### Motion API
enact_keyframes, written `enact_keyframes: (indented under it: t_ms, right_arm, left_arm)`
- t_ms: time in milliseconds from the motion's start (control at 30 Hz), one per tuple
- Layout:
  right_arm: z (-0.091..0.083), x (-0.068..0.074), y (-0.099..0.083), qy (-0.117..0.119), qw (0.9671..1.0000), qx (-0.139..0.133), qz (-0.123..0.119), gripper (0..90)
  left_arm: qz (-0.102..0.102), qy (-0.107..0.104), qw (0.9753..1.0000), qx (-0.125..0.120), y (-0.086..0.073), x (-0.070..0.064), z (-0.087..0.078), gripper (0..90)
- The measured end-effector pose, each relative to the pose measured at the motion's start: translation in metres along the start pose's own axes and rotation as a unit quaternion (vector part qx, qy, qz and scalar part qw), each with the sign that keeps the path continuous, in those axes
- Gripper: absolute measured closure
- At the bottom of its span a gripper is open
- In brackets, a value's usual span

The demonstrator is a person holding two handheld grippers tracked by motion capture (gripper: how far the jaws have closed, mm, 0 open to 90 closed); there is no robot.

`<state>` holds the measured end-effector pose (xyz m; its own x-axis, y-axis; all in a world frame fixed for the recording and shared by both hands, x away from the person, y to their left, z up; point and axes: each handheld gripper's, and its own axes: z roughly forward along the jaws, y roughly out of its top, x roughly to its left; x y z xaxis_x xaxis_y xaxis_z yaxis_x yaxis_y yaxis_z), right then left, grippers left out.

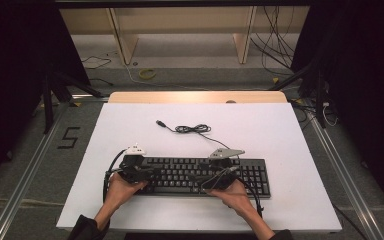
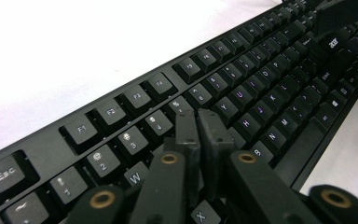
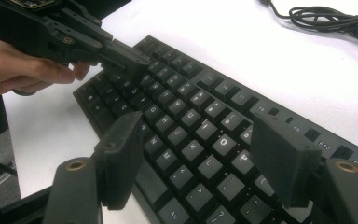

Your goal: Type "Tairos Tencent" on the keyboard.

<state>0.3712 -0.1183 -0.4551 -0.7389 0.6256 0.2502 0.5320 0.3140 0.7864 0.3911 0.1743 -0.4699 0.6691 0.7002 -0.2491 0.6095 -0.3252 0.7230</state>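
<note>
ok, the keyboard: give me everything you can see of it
The keyboard is a black full-size board that looks like plastic, with pale legends, a function row and a number pad at its right end. It lies flat on the white table, long side across, near the person's edge. Its black cable runs back and lies partly coiled, plug loose on the table. The left gripper, jaws together, sits on the keys near R and T. The right gripper hovers open over the right letter keys.

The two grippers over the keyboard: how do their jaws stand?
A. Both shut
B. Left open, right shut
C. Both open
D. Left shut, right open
D: the left gripper has its jaws pressed together over the keyboard; the right gripper holds its jaws wide apart.
</note>
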Motion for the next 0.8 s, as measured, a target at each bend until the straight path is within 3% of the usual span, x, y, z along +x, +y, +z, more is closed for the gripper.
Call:
enact_keyframes:
  t_ms: [800]
  right_arm:
    - [0.000,0.001,-0.001,0.000,1.0000,-0.001,-0.002,33.3]
  left_arm:
    - [0.005,0.005,0.9996,0.029,0.005,-0.002,0.015,89.1]
